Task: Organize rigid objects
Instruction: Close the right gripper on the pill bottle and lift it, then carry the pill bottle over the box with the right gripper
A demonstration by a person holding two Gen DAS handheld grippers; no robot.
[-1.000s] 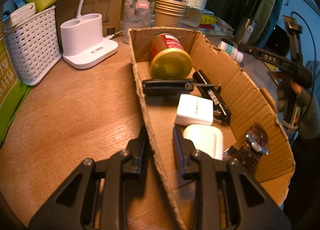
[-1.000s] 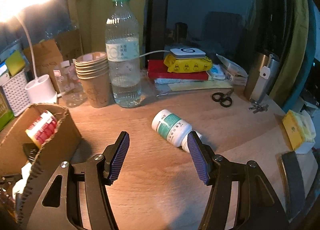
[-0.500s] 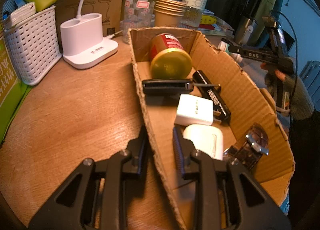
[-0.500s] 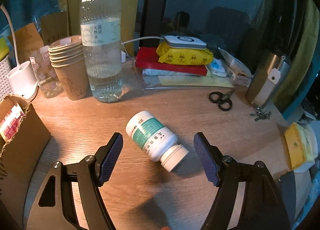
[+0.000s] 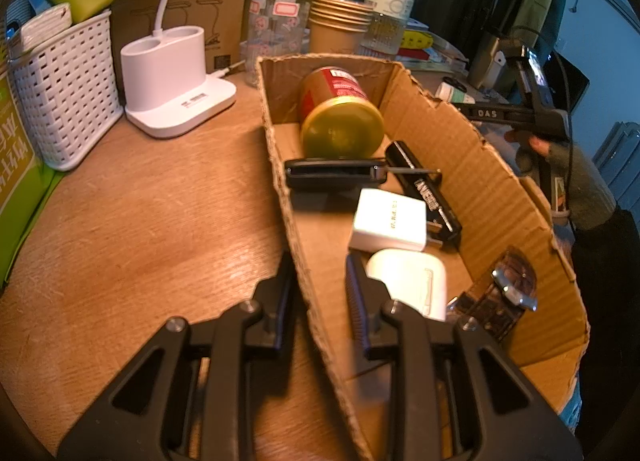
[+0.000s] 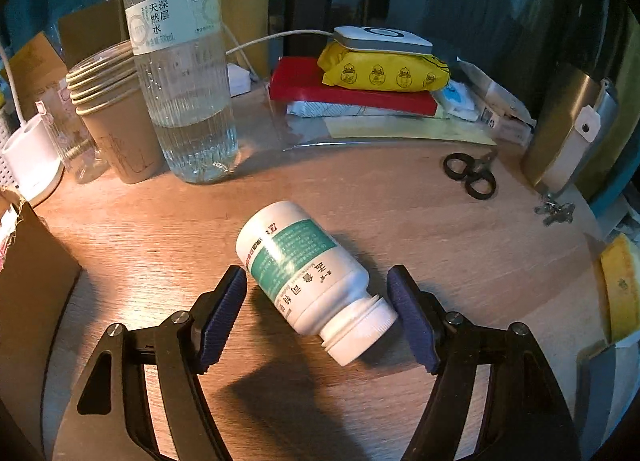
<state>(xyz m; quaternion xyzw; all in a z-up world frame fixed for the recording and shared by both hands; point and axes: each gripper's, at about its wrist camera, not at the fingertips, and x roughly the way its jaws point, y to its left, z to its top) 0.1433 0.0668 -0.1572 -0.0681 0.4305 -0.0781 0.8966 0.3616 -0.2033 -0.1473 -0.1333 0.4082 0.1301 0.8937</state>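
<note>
Left hand-held gripper [image 5: 320, 281]: clenched on the near side wall of the open brown corrugated cardboard box [image 5: 472, 165], one finger outside the wall and one inside. Right hand-held gripper [image 6: 318, 313]: jaws apart and closing, astride the white plastic pill bottle with a green label [image 6: 304, 269]. The bottle lies on its side on the round wooden worktop [image 6: 400, 213], cap toward the camera, at an angle across the gap. The left pad stands just beside the bottle's body and the right pad just beside its cap; neither clearly presses on it.

Inside the box: a red-labelled jar with a gold lid [image 5: 340, 121], a black folding tool [image 5: 336, 173], a black rectangular bar with white lettering [image 5: 424, 189], a white plug adapter [image 5: 388, 221], a white rounded case [image 5: 408, 281] and a wristwatch with a dark leather strap [image 5: 500, 293].

Beyond the bottle stand a clear plastic water bottle [image 6: 180, 73] and a stack of brown paper cups [image 6: 116, 121]; black-handled scissors [image 6: 472, 177] lie well apart to the right. Nothing stands between the pads and the bottle.

Compared with one second earlier, the right hand-held gripper has advanced so that the bottle, formerly ahead of the fingertips, now sits between them. The left hand-held gripper and the box are unchanged.
</note>
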